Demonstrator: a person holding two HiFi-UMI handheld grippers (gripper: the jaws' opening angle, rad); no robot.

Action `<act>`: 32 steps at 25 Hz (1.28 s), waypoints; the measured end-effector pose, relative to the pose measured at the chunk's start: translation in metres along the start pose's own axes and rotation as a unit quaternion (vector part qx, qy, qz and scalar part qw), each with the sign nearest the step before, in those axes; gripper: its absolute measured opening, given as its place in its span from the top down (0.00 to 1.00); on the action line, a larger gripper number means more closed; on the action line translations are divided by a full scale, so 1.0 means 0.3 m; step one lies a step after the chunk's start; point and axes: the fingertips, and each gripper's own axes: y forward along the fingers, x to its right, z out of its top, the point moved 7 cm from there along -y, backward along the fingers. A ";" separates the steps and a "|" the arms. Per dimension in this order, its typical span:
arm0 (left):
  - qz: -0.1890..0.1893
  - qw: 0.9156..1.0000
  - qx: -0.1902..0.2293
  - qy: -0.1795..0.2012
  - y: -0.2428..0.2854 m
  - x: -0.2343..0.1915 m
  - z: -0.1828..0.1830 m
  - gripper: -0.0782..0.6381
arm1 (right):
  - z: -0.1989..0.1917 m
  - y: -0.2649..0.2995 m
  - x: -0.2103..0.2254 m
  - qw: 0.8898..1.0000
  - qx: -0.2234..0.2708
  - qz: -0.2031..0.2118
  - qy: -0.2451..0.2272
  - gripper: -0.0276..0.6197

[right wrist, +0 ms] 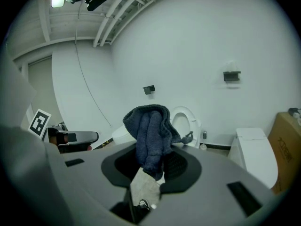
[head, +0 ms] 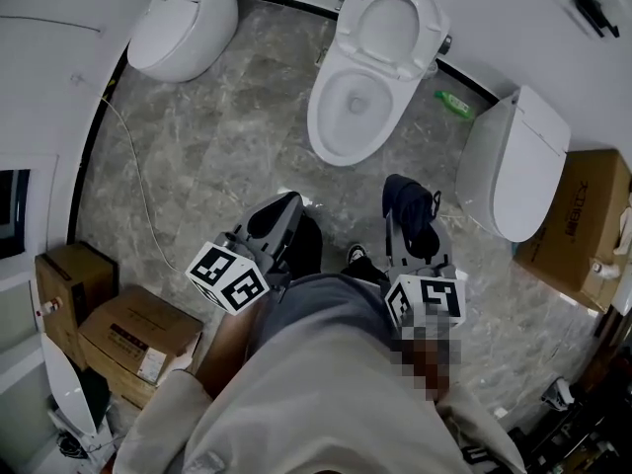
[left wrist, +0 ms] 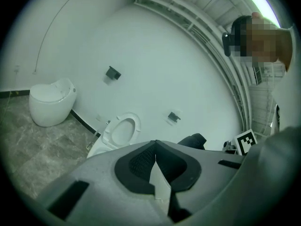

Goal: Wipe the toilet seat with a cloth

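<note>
The middle white toilet [head: 336, 136] stands against the curved wall, its bowl open and its seat ring [head: 425, 23] tipped up. My right gripper [head: 410, 205] is shut on a dark blue cloth [head: 413, 213] that bunches over its jaws. In the right gripper view the cloth [right wrist: 150, 128] hangs in front of the toilet seat [right wrist: 192, 114]. My left gripper [head: 279, 217] is shut with nothing in it. In the left gripper view its jaws [left wrist: 155, 145] meet, and the toilet [left wrist: 117, 133] lies ahead. Both grippers are held close to my body, well short of the toilet.
A rounded white toilet [head: 183, 18] sits at the far left and a closed one [head: 513, 166] at the right. A green bottle [head: 454, 103] lies between the middle and right toilets. Cardboard boxes [head: 133, 342] stand near left, another box [head: 588, 220] at right. A thin cable [head: 138, 181] crosses the marble floor.
</note>
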 end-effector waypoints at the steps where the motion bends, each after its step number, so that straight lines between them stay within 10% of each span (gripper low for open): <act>1: -0.004 1.000 -0.007 0.005 0.005 -0.028 0.027 0.88 | 0.014 0.026 -0.022 1.000 0.000 -0.006 0.002 0.82; 15: -0.079 0.993 -0.082 0.022 0.166 -0.360 0.297 0.88 | 0.145 0.276 -0.215 0.994 0.003 -0.101 0.032 0.82; 32: -0.100 0.987 -0.118 0.051 0.781 -0.292 0.386 0.88 | 0.319 0.549 0.255 0.991 0.021 -0.119 0.064 0.82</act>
